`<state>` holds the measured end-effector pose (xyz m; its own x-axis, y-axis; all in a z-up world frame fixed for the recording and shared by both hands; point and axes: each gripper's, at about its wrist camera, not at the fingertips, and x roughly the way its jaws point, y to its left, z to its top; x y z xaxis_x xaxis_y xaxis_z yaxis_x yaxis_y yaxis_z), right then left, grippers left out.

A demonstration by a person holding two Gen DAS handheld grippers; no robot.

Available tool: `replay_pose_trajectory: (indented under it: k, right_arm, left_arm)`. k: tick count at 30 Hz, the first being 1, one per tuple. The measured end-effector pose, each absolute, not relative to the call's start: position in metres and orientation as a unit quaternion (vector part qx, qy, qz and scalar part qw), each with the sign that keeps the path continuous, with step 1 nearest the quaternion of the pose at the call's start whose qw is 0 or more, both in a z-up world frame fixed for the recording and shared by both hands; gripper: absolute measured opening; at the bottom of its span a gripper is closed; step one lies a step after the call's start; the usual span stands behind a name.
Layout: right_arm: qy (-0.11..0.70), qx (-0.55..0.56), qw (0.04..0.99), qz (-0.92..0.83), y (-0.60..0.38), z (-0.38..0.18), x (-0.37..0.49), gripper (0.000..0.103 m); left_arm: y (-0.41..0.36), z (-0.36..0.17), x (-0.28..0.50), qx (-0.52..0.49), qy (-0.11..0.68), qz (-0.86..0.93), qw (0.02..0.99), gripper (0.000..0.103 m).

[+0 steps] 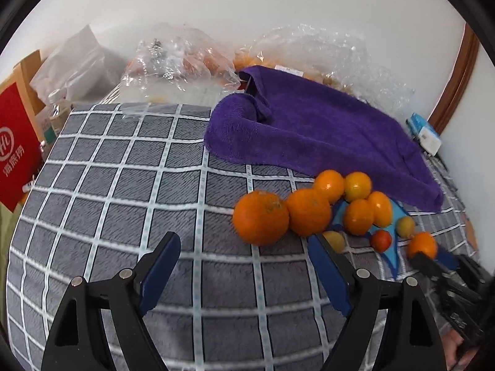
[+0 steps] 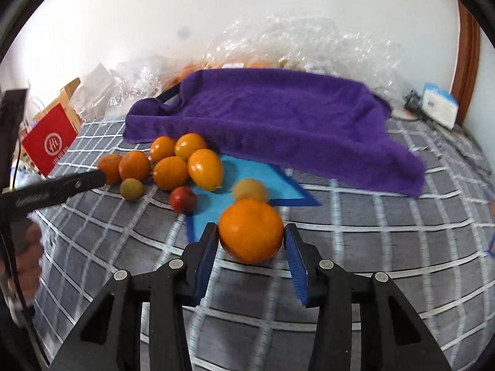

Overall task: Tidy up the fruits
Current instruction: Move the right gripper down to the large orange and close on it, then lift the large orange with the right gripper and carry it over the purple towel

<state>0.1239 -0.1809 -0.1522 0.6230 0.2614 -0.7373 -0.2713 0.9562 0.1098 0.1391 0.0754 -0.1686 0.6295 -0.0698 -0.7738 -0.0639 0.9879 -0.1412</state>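
Your right gripper is clenching a round orange tangerine just before the purple terry towel, for sorting; your left gripper is hanging released.

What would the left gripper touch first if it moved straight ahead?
Probably the checked cloth: the open left gripper points down at a bare patch. The big orange lies slightly right of that line; depth is unclear.

Quick count: 7 oranges, 2 small yellowish fruits, 1 red one, 1 purple towel.
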Motion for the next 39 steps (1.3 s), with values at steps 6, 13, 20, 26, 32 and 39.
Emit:
replay_pose_trajectory:
  k: [6,13,20,26,32,39]
  right_arm:
    - [0.396,-0.009,0.905,0.155,-0.199,-0.148,0.121,0.044]
    - [0.429,-0.012,0.889,0.157,-0.19,-0.163,0.132,0.046]
    - [0.429,0.014,0.887,0.167,-0.197,-0.163,0.134,0.042]
    - [0.43,0.023,0.887,0.17,-0.199,-0.163,0.133,0.042]
    - [0.43,0.04,0.884,0.178,-0.204,-0.164,0.134,0.042]
    - [0.428,0.042,0.885,0.178,-0.204,-0.164,0.134,0.042]
  left_arm:
    - [0.068,-0.174,0.152,-0.056,0.43,0.006,0.901,0.082]
    - [0.061,-0.18,0.156,-0.04,0.419,-0.004,0.907,0.052]
    - [0.082,-0.18,0.148,-0.105,0.403,-0.02,0.909,0.039]
    - [0.083,-0.181,0.144,-0.113,0.402,-0.018,0.908,0.04]
    - [0.08,-0.181,0.146,-0.104,0.405,-0.023,0.908,0.048]
    - [0.085,-0.179,0.143,-0.121,0.397,-0.02,0.91,0.039]
